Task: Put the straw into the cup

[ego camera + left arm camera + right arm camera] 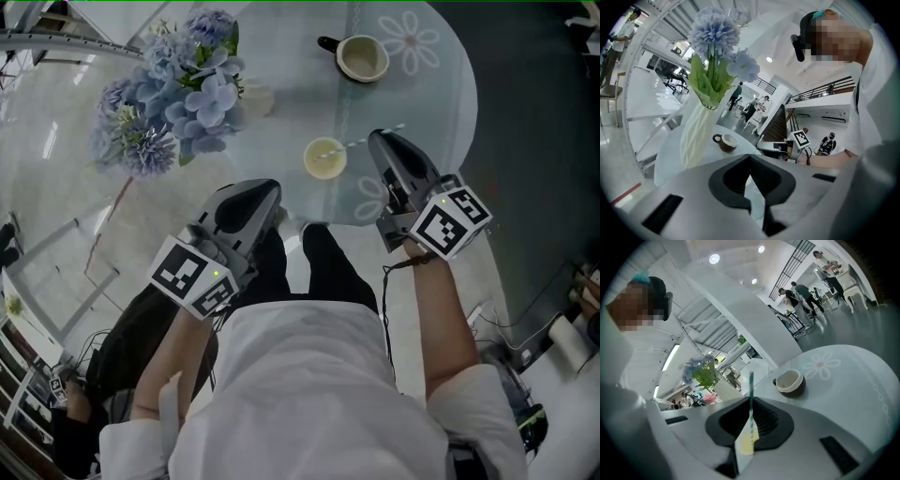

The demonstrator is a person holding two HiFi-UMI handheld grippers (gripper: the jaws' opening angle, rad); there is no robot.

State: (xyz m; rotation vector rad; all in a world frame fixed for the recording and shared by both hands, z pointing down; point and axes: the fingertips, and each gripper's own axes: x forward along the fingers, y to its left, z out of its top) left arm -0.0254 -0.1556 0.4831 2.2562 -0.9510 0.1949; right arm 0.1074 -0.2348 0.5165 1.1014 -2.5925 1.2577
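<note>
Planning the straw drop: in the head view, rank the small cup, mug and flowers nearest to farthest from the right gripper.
1. Small cup, just left of the right gripper.
2. Mug, beyond the cup, toward the view's top.
3. Flowers, far left.

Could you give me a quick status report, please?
Left gripper shut, empty. Right gripper shut on teal-striped straw, beside pale yellow cup; not clearly in. Nothing between them.

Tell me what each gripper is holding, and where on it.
Right gripper pinches the striped straw partway along its length, both ends free. Left gripper holds nothing.
</note>
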